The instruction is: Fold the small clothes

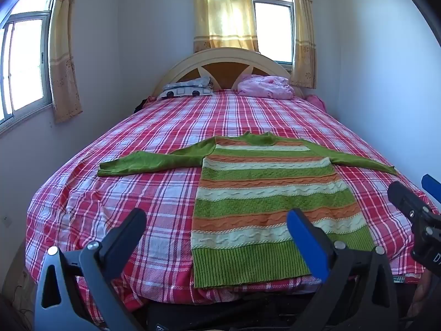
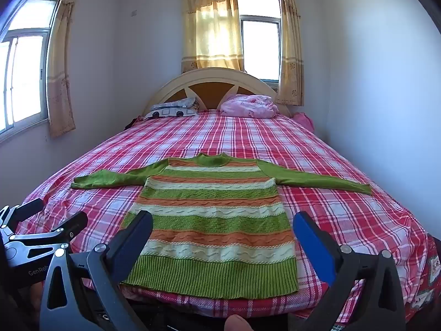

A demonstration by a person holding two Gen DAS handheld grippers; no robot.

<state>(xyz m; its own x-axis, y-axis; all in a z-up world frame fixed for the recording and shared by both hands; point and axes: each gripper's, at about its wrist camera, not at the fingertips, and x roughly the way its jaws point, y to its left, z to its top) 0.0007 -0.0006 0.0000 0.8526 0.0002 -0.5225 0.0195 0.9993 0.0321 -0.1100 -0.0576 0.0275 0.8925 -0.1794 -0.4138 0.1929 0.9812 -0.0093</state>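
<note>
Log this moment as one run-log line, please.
stage: pre-fold | striped sweater: flat on bed, sleeves spread | left hand-held gripper: open, empty | right hand-held gripper: open, empty

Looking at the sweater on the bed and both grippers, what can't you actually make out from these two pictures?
- Striped sweater: its underside is hidden against the plaid bedsheet in both views.
- Sweater hem: in the left wrist view, the left gripper's blue finger covers its right corner.
- Right gripper: in the left wrist view, cut off by the right edge.
- Pillows at the headboard: too small for detail.
</note>
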